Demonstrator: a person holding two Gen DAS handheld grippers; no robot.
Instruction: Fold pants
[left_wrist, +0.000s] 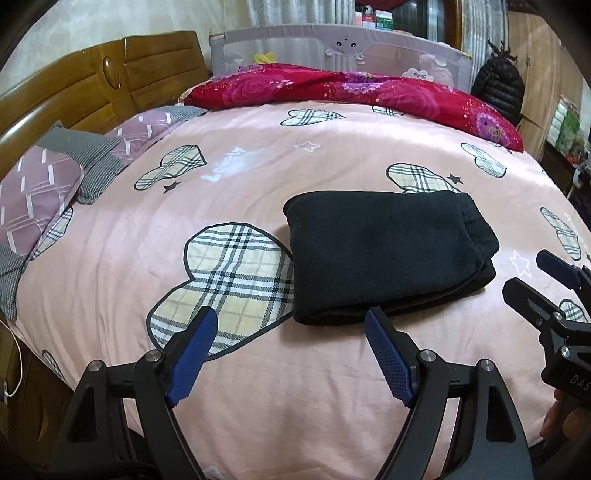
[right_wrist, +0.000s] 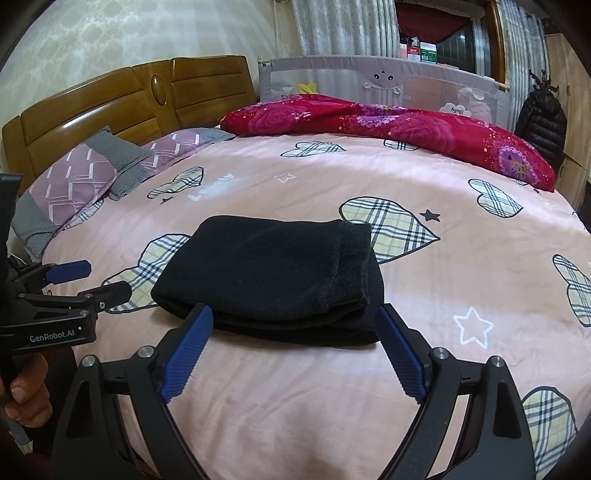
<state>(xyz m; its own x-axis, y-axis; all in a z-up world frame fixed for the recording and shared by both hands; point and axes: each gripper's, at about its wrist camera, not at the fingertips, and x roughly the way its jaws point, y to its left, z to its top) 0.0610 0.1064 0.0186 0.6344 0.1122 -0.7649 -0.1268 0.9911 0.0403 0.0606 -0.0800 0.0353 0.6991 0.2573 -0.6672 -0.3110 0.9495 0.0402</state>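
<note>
Black pants (left_wrist: 384, 254) lie folded into a compact rectangular stack on the pink bedspread (left_wrist: 258, 387); they also show in the right wrist view (right_wrist: 269, 280). My left gripper (left_wrist: 291, 317) is open and empty, just in front of the stack's near left corner. My right gripper (right_wrist: 295, 317) is open and empty, its blue fingertips (right_wrist: 201, 321) at the stack's near edge, apart from the cloth. The right gripper also shows in the left wrist view (left_wrist: 528, 273), and the left gripper in the right wrist view (right_wrist: 99, 277), both open.
A red floral quilt (right_wrist: 406, 129) lies along the far side of the bed. Purple and grey pillows (right_wrist: 74, 181) rest against the wooden headboard (right_wrist: 110, 107). A grey mesh bed rail (right_wrist: 388, 81) and a black puffer jacket (right_wrist: 541, 122) stand behind.
</note>
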